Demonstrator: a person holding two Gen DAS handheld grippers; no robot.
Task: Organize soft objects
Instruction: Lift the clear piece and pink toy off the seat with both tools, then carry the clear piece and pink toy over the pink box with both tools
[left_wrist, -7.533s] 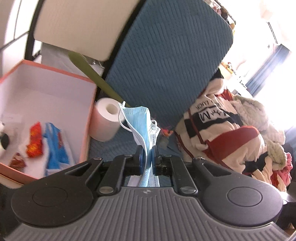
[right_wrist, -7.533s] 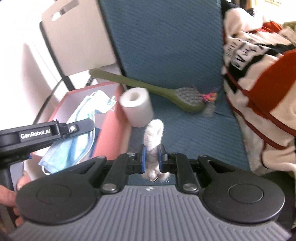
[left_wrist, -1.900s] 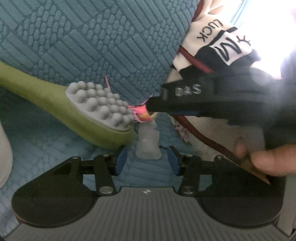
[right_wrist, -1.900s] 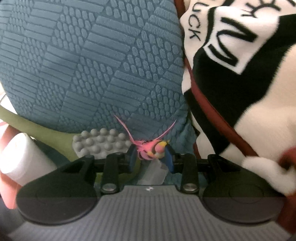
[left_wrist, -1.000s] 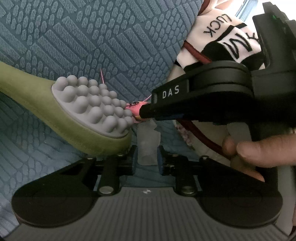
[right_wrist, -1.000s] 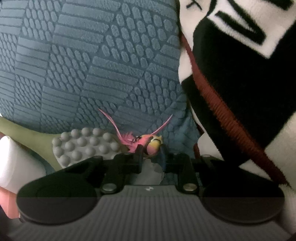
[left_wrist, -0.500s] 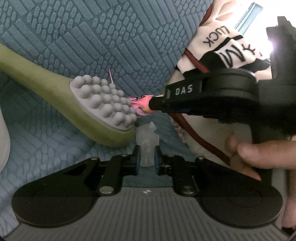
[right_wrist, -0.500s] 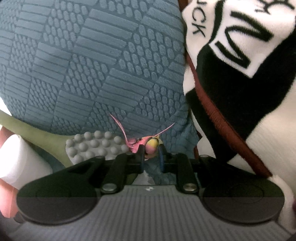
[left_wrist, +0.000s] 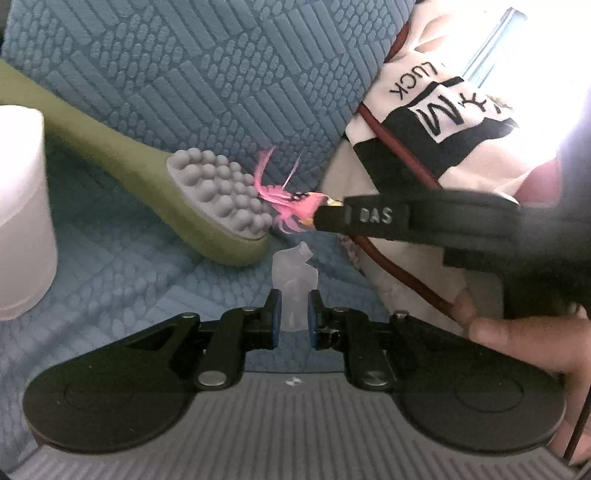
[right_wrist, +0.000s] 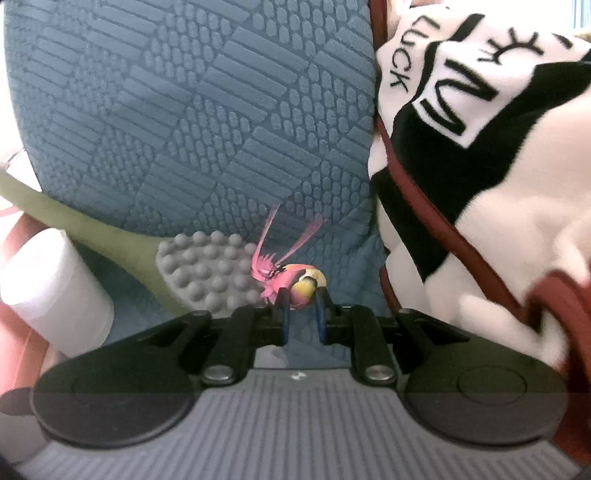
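The blue textured seat cushion (left_wrist: 155, 85) of the chair still carries most of the scene's items, so by the look of it the tidying is only partly done. A black, white and red fleece garment (right_wrist: 480, 155), printed with lettering, lies heaped at the right against the seat back and shows no sign of handling. A white paper roll (left_wrist: 22, 206) stands upright at the left edge. A green long-handled brush (left_wrist: 218, 206) with grey rubber nubs lies on the seat between them, untouched.

Two small items are in hand. The left claw (left_wrist: 294, 314) is clamped on a translucent soft piece (left_wrist: 294, 275), held just above the seat near the brush head. The right claw (right_wrist: 302, 317) is clamped on a pink feathered toy (right_wrist: 291, 280) with a yellow end, its feathers just beside the nubs.

Both items appear lifted and await placement. No receiving container is identifiable in either view. Brush, roll and garment remain to be sorted.
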